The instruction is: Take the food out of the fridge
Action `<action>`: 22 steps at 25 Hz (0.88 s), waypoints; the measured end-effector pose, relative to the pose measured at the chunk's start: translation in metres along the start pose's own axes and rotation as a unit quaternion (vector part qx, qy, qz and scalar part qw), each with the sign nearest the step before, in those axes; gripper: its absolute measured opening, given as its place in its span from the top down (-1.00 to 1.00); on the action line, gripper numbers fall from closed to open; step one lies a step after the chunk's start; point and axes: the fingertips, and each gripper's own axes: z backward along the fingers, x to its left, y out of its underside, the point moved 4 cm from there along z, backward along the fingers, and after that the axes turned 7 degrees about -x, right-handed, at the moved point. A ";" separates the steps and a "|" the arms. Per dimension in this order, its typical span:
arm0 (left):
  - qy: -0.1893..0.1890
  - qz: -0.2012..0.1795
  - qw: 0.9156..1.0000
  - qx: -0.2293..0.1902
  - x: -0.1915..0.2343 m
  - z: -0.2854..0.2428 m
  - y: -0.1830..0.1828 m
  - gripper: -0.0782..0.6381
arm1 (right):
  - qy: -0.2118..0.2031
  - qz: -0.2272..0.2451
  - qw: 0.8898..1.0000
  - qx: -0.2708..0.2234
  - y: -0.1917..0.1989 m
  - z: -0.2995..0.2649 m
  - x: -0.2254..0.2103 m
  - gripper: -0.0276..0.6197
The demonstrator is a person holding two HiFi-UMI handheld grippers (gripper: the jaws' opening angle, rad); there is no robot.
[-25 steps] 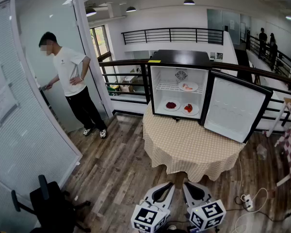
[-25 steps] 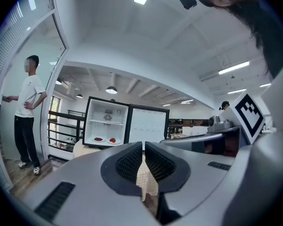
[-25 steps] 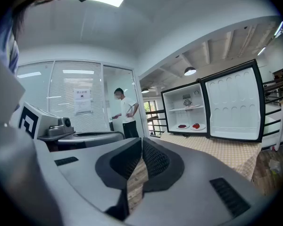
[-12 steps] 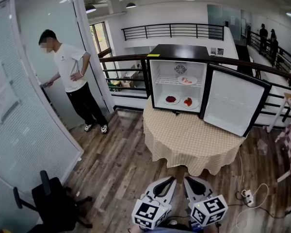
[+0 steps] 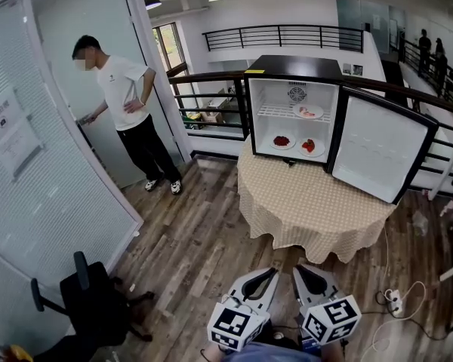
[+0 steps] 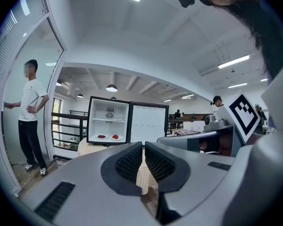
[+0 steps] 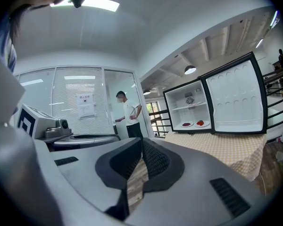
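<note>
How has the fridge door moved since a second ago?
No. The fridge door stays open at the same angle to the fridge; only the view shifted.

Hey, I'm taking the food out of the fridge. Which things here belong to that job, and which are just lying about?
For the job: fridge, door open; upper plate of food; lower left plate; lower right plate; table under the fridge.

Just lying about: office chair; power strip on the floor; person at the glass door.

left gripper (image 5: 266,275): pale grey moulded shell, black ribbed pads (image 6: 131,162) | right gripper (image 5: 301,271): matching build | each carries a white cube (image 5: 236,327) printed with black square markers
</note>
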 end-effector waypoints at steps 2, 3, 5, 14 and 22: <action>-0.001 0.002 1.000 0.004 0.002 -0.001 0.002 0.70 | -0.003 -0.002 1.000 0.005 0.003 -0.003 -0.001 0.84; -0.001 0.003 1.000 0.005 0.003 -0.002 0.003 0.70 | -0.006 -0.002 1.000 0.007 0.006 -0.004 -0.002 0.84; 0.002 0.004 1.000 0.005 0.006 -0.007 0.004 0.70 | -0.003 -0.003 1.000 0.007 0.007 -0.006 -0.006 0.84; 0.018 -0.001 1.000 0.021 0.034 -0.051 0.015 0.70 | 0.039 -0.009 0.999 0.019 0.000 -0.039 -0.046 0.84; 0.018 0.027 0.999 0.018 0.095 -0.110 0.011 0.70 | 0.044 -0.010 0.998 0.032 -0.011 -0.109 -0.085 0.84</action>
